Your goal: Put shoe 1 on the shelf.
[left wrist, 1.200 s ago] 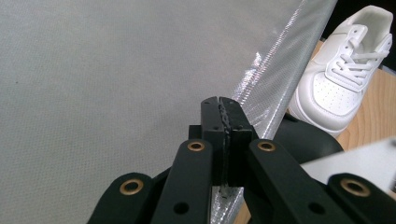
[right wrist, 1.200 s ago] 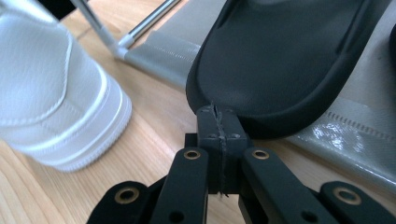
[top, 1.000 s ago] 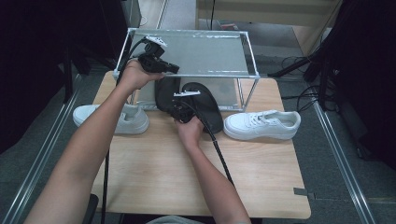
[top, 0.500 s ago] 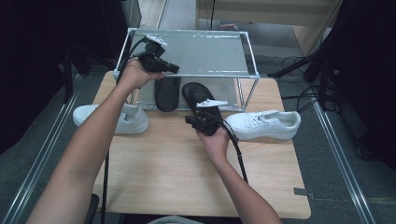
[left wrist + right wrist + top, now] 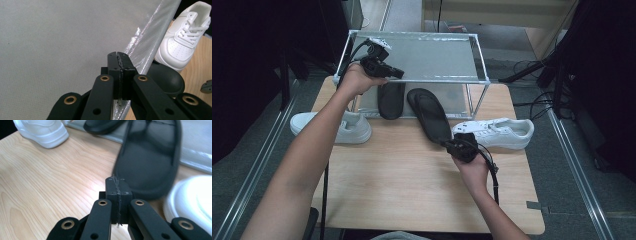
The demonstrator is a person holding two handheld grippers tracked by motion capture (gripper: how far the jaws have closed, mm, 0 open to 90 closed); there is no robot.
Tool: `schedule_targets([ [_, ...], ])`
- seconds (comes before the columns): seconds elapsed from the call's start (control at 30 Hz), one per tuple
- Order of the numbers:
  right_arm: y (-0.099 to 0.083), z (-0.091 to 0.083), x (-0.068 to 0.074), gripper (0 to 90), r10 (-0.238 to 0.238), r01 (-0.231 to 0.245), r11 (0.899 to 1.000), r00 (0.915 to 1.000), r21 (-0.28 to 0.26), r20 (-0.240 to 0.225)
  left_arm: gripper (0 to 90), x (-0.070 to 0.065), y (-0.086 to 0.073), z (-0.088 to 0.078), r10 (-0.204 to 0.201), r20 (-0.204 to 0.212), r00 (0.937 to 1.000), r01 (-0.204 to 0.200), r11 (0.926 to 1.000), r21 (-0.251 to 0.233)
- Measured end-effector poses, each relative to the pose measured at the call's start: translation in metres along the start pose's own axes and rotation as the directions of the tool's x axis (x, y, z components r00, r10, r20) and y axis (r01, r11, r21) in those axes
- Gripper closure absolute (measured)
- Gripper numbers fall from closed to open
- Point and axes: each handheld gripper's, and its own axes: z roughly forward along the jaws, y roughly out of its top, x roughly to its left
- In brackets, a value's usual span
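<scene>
My right gripper [image 5: 452, 145] sits low over the wooden surface [image 5: 402, 185], right at the heel end of the long black flip-flop [image 5: 429, 116]. Its two jaws are pressed flat together with nothing between them. In the right gripper view the flip-flop [image 5: 150, 162] lies straight ahead of my gripper [image 5: 117, 185], and the heel edge is just past the closed tips. I cannot tell if the tips touch it. The flip-flop lies slanted, with its toe end under the shelf rack [image 5: 432, 80] and its heel out on the bare wood.

Just to the right of my right gripper lies a white sneaker [image 5: 497, 132], very near the flip-flop's heel. It shows as a blurry white shape [image 5: 192, 202] in the right gripper view.

My left gripper [image 5: 389, 72] is up at the front left edge of the rack's grey top. Its jaws are squeezed together too, and they hold nothing. In the left gripper view the closed tips [image 5: 120, 58] hang over the grey mesh top [image 5: 55, 42], right by its shiny edge. Below that edge I see the second black flip-flop [image 5: 167, 80] and the white sneaker [image 5: 187, 37] beyond it.

The second flip-flop [image 5: 391, 99] lies under the rack, beside the long one. Another white sneaker [image 5: 349, 127] rests at the left side of the surface, partly behind my left arm.
</scene>
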Motion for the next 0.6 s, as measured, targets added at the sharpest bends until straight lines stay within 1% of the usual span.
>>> schedule_targets([
  [0.07, -0.005, -0.004, -0.005, 90.0, 0.010, -0.010, 1.000, 0.9998, 0.004, 0.017, 89.9, 0.000, 0.000, 0.000, -0.003, 0.000, 1.0000, 0.003, 1.0000, -0.001],
  [0.13, -0.007, -0.006, -0.008, 90.0, 0.022, -0.022, 1.000, 0.9993, 0.010, 0.029, 89.9, 0.000, 0.000, 0.000, 0.003, -0.002, 1.0000, -0.003, 1.0000, 0.002],
  [0.2, -0.009, -0.006, -0.011, 90.0, 0.021, -0.022, 1.000, 0.9989, 0.015, 0.043, 89.8, 0.000, -0.001, -0.001, 0.003, -0.004, 1.0000, -0.003, 1.0000, 0.000],
  [0.27, -0.011, -0.004, -0.014, 90.0, 0.031, -0.033, 0.999, 0.9981, 0.025, 0.054, 89.8, 0.000, 0.000, 0.000, 0.002, -0.005, 1.0000, -0.002, 1.0000, 0.000],
  [0.33, -0.012, -0.001, -0.016, 90.0, 0.042, -0.043, 0.999, 0.9978, 0.032, 0.052, 89.8, 0.000, -0.001, 0.000, 0.000, -0.005, 1.0000, 0.000, 1.0000, -0.002],
  [0.43, -0.014, 0.006, -0.019, 90.0, 0.038, -0.041, 0.998, 0.9974, 0.048, 0.062, 89.8, 0.000, -0.001, 0.000, -0.001, -0.002, 1.0000, 0.000, 1.0000, -0.008],
  [0.6, -0.016, 0.015, -0.024, 90.0, 0.046, -0.052, 0.996, 0.9953, 0.071, 0.085, 89.8, 0.001, -0.001, 0.000, -0.006, 0.004, 1.0000, 0.007, 1.0000, -0.004],
])
